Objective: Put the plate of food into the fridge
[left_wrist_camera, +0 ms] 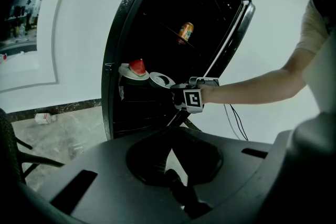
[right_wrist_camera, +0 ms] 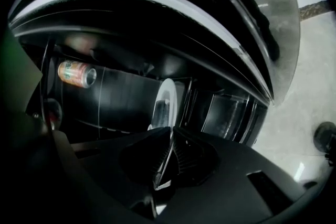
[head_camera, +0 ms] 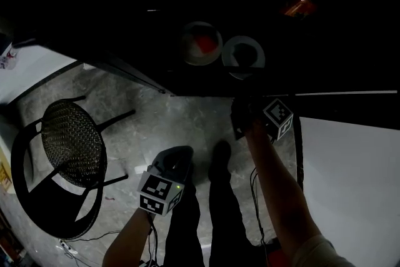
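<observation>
- Right gripper point(right_wrist_camera: 171, 131) is clamped tight on the near rim of a white plate point(right_wrist_camera: 164, 96).
- Glazed, stiff and breakable, the plate is likely slippery, so this rim hold needs keeping level.
- It is already inside the fridge point(left_wrist_camera: 112, 55), just beside a plate of red food point(left_wrist_camera: 136, 70), and what it carries is too dark to tell.
- A drink can point(right_wrist_camera: 76, 73) lies higher up.
- Left gripper point(left_wrist_camera: 171, 150) hangs low, closed and empty.

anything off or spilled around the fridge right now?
Only a small bottle-like item lying on its side on the floor by the wall, left of the fridge. Inside, the plate of red food sits level and the can is upright; nothing spilled.
</observation>
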`<control>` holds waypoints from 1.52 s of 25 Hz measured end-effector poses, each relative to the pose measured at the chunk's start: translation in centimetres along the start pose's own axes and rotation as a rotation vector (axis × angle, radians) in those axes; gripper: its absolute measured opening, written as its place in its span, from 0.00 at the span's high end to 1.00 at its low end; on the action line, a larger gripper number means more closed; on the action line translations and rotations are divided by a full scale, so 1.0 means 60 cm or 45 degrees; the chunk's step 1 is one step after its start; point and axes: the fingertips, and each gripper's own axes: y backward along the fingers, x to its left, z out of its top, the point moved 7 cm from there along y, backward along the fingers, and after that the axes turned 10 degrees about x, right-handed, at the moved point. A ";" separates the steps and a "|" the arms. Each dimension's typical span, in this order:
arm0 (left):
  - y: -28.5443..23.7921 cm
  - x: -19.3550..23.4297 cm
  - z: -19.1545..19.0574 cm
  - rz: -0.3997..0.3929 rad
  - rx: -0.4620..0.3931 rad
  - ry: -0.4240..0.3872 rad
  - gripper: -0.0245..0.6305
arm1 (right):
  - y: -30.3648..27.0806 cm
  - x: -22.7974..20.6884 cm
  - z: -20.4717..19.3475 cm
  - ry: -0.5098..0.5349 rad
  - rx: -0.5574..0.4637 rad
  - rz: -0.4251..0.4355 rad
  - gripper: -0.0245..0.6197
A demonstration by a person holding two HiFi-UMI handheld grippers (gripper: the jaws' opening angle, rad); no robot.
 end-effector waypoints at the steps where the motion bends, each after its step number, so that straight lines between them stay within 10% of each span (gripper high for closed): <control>1: 0.000 0.000 -0.001 0.000 0.000 0.002 0.95 | -0.001 0.000 0.001 0.007 0.001 -0.001 0.91; 38: -0.014 0.029 0.016 0.054 0.019 -0.052 0.95 | -0.026 0.015 0.018 0.022 -0.004 0.009 0.91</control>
